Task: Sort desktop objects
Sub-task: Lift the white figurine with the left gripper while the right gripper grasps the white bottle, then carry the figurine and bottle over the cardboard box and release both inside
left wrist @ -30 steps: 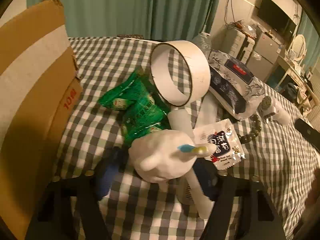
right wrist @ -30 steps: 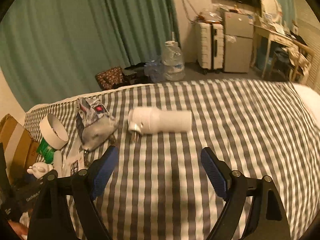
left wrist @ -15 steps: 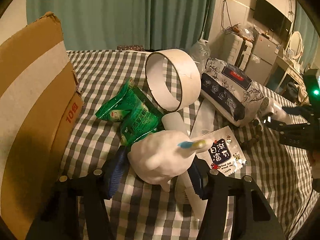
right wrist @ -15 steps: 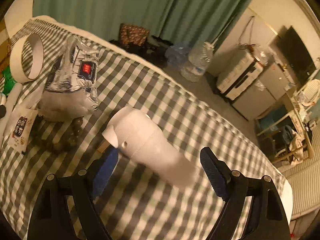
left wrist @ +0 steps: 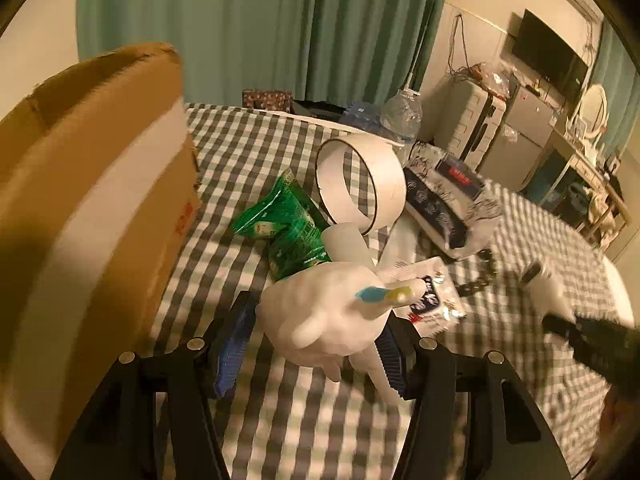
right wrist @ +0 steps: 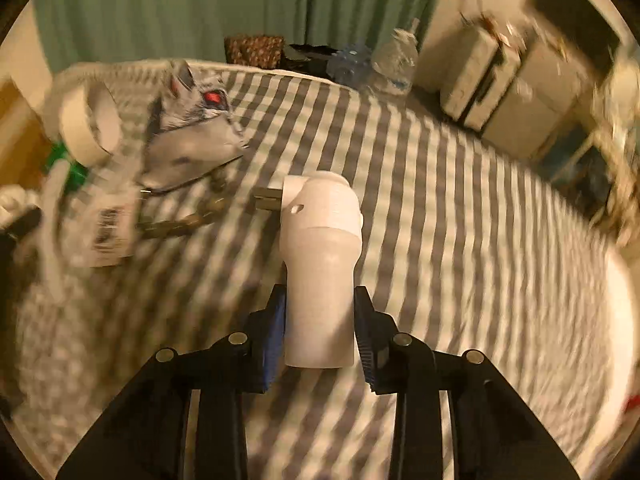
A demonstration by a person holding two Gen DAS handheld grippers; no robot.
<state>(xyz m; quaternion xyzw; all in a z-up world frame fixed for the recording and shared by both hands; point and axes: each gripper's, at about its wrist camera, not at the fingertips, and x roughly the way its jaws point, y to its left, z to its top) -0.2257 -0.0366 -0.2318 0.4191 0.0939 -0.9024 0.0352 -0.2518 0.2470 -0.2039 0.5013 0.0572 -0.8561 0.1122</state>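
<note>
Checked bedspread [right wrist: 460, 208], cluttered: right gripper [right wrist: 320, 320] closing around rigid, smooth, likely slippery white plug-in cylinder [right wrist: 320, 248], best gripped mid-barrel, clear of prongs; left gripper [left wrist: 310, 340] pinching light hard white duck figurine [left wrist: 324, 316] beside cardboard box [left wrist: 92, 208].

A lived-in bedroom at home: a bed [left wrist: 280, 152] under gingham sheets, green curtains [left wrist: 248, 28] drawn at twelve o'clock, a wall-mounted television [left wrist: 548, 60] at two o'clock above a small fridge [left wrist: 524, 128], a suitcase [left wrist: 464, 116] beside it, water jugs [left wrist: 402, 114] on the floor.
</note>
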